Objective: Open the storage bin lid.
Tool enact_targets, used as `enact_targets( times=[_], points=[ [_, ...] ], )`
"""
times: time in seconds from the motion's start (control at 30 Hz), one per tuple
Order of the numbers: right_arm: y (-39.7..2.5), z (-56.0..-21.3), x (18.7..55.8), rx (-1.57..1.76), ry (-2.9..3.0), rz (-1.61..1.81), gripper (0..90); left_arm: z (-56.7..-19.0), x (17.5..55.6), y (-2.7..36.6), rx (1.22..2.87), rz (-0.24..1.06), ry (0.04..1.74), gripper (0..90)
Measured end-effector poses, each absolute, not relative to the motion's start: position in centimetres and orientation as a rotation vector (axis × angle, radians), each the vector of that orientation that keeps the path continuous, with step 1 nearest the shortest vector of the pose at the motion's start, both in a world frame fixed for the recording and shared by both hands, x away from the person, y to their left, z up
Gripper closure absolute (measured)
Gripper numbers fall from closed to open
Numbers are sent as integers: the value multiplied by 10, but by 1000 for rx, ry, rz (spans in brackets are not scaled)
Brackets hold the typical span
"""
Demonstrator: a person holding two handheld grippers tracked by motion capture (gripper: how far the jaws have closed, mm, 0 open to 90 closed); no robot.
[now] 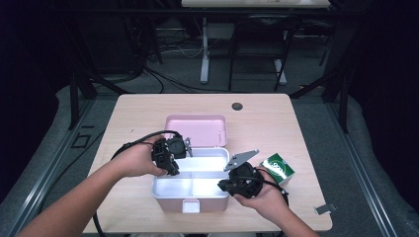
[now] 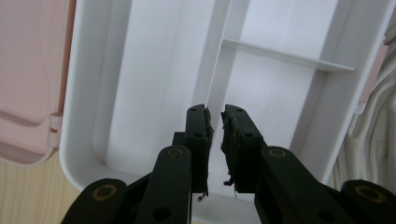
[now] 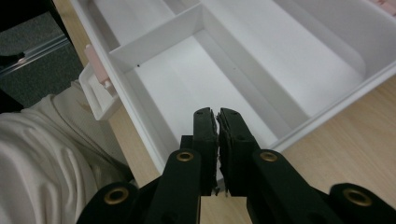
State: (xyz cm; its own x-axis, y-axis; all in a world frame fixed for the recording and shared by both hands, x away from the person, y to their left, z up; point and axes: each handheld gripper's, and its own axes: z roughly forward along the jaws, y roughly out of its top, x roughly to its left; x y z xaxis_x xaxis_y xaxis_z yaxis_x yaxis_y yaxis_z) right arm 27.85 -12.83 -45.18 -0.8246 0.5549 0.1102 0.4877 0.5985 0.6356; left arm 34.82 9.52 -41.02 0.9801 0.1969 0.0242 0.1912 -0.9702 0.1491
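Note:
A pink box [image 1: 165, 201] stands open at the table's middle, its lid [image 1: 195, 129] laid back. Inside is a white divided tray [image 1: 207, 170] with bare compartments. My left gripper [image 1: 174, 167] hovers over the tray's left rim. In the left gripper view its jaws [image 2: 215, 112] are almost together, with a thin slit and nothing in it, above the tray's long divider [image 2: 212, 60]. My right gripper [image 1: 225, 185] is at the tray's front right corner. Its jaws [image 3: 217, 112] are pressed shut and empty, over the tray's near wall [image 3: 140, 107].
A green and white carton [image 1: 277, 168] lies just right of my right hand. A small metal clip [image 1: 324, 209] sits near the table's front right corner, and a dark hole [image 1: 237, 106] at the back. The box latch [image 3: 95, 88] faces the person's pale sleeve [image 3: 46, 158].

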Motion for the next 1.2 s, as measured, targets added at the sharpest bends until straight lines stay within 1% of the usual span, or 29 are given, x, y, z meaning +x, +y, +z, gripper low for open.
enact_targets(
  times=[0.23,0.5,0.73,0.93,1.2],
  points=[
    [-140,-443,278,918,2677,1061,848,-414,348,83,2987,81,242,798],
    [-150,-437,280,944,2651,1031,830,-420,347,69,2995,57,176,826],
    [-158,-442,282,981,2645,1027,824,-426,345,61,3009,52,133,848],
    [-161,-446,283,995,2648,1001,819,-434,343,58,3022,37,112,896],
    [-165,-450,284,1013,2641,975,819,-440,342,55,3044,42,91,900]
  ],
)
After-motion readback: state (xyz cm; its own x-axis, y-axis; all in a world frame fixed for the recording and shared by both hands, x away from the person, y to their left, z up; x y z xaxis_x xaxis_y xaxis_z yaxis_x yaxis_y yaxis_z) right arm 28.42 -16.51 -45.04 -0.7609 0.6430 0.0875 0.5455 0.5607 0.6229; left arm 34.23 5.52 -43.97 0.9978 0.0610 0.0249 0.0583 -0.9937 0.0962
